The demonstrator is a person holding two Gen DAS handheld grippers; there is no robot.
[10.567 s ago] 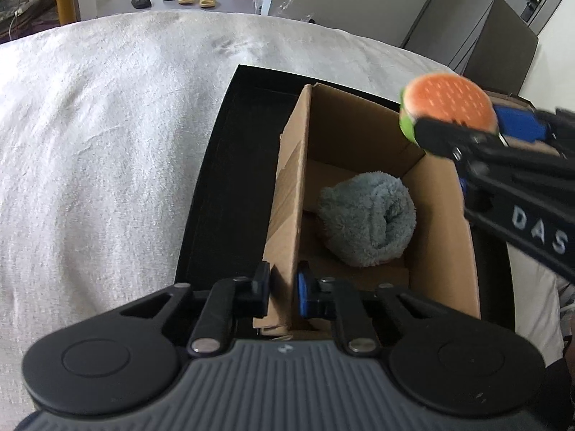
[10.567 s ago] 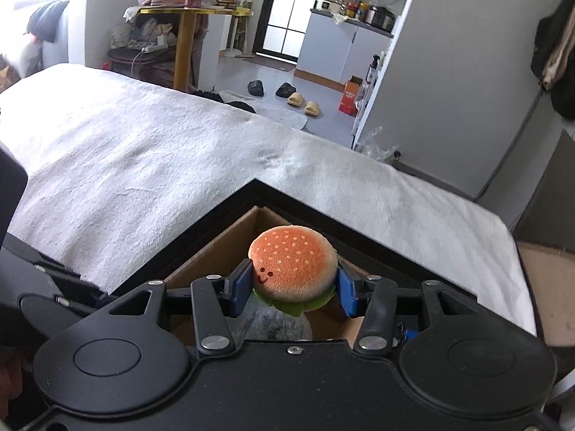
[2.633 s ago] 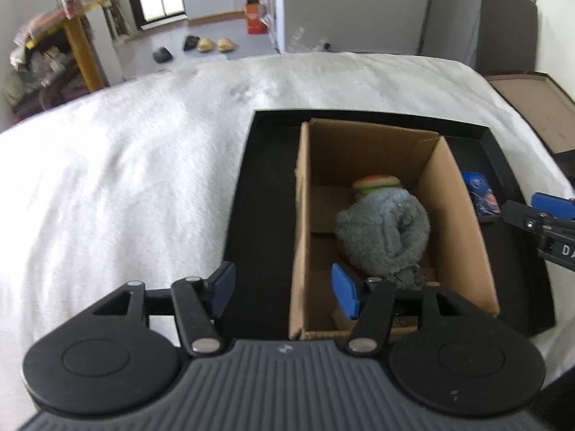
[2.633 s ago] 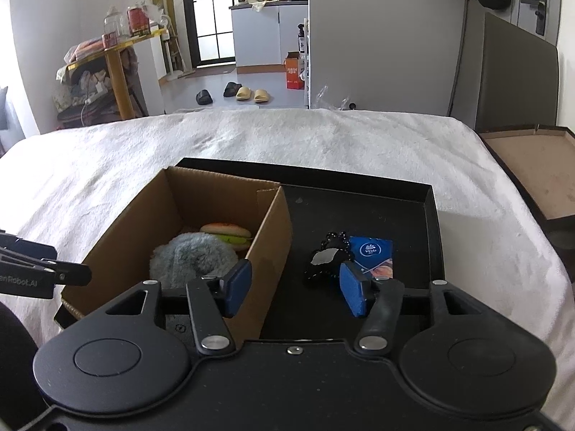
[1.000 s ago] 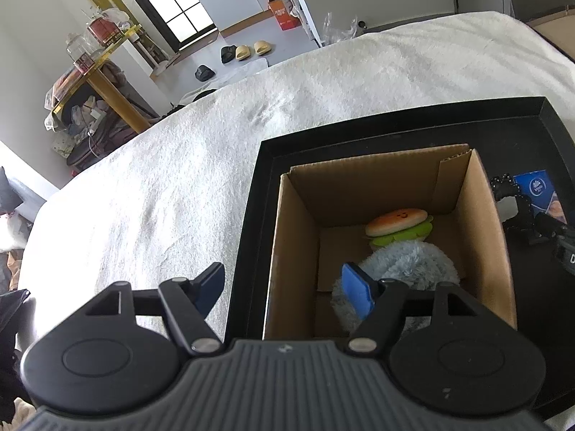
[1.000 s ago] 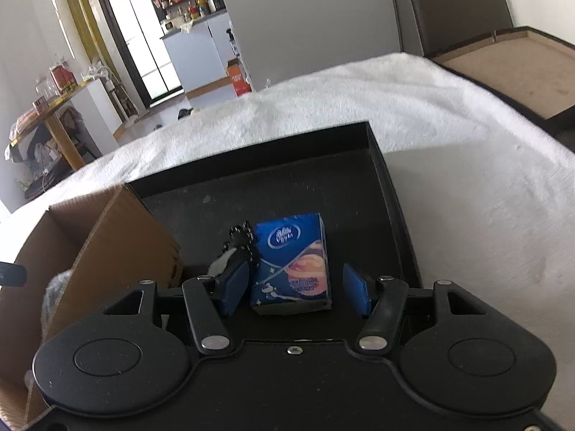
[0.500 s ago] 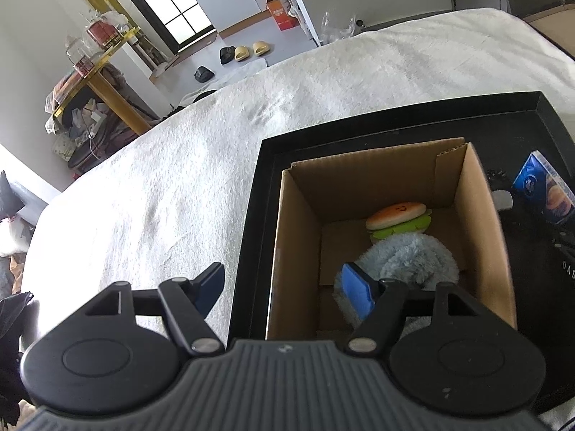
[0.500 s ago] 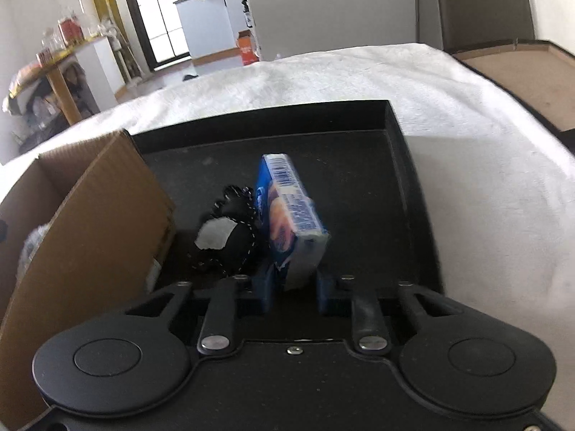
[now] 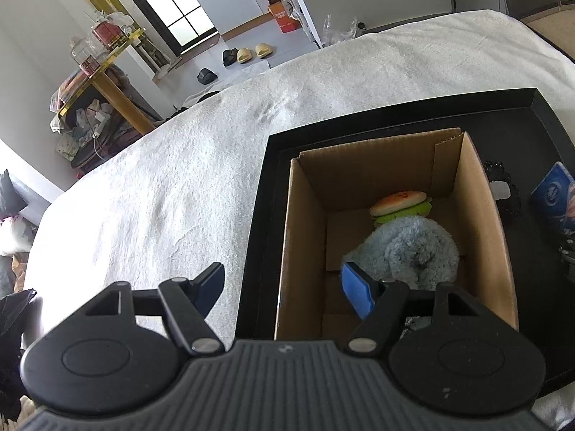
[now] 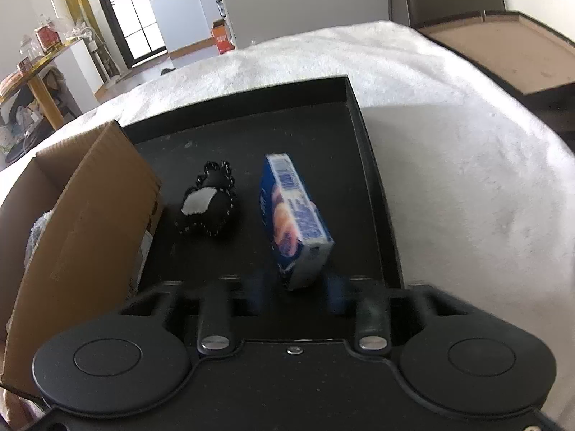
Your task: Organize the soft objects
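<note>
Left wrist view
Left gripper (image 9: 282,283): jaws stood apart with nothing between the pads, straddling the near left wall of the cardboard box (image 9: 302,237).
Box contents: a burger plush (image 9: 399,203) lay toward the far end, touching a grey fluffy roll (image 9: 409,248) nearer the camera.
Tray (image 9: 262,186): black, resting on a white blanket (image 9: 161,194), holding the box.
Tissue pack (image 9: 553,194): blue, tilted on edge at the tray's right side, just beside a black pouch (image 9: 503,190).

Right wrist view
Right gripper (image 10: 296,292): blurred, jaws opening; the tissue pack (image 10: 294,215) stood on edge between them, its near end free of both pads.
Black pouch (image 10: 208,206): lay flat on the tray (image 10: 363,133), between pack and cardboard box (image 10: 90,208).
</note>
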